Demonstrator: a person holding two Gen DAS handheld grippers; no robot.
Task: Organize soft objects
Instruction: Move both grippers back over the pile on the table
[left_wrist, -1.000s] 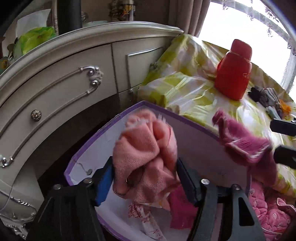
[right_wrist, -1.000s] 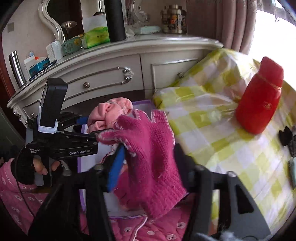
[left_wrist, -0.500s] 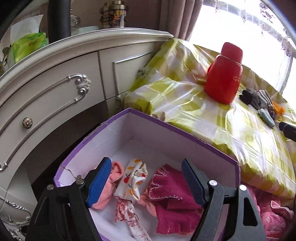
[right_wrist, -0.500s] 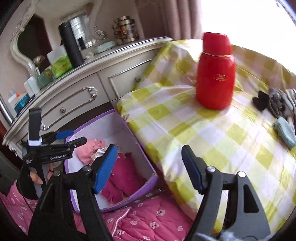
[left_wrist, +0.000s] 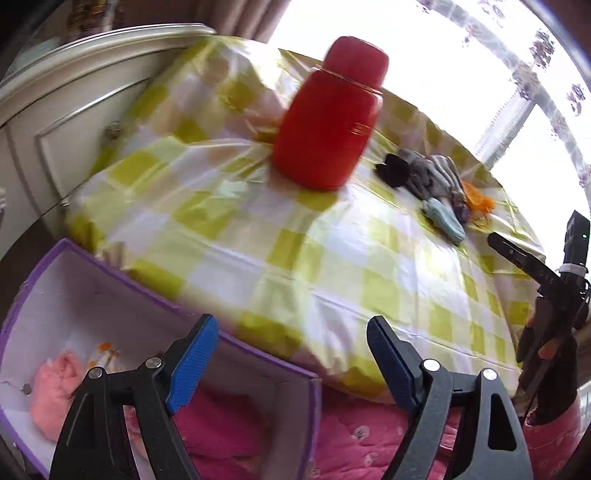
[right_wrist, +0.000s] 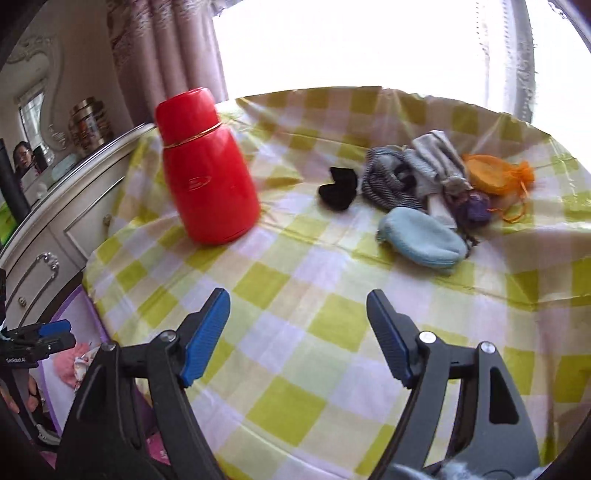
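purple box (left_wrist: 110, 280) cut off at left, red flask (left_wrist: 328, 114) blurred

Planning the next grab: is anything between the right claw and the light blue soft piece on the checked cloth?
Nothing visible. Only bare checked cloth lies between the open right claw and the light blue piece.

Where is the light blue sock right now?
In the right wrist view, the light blue sock lies on the checked tablecloth, right of centre, at the near edge of the sock pile, well right of the red flask.
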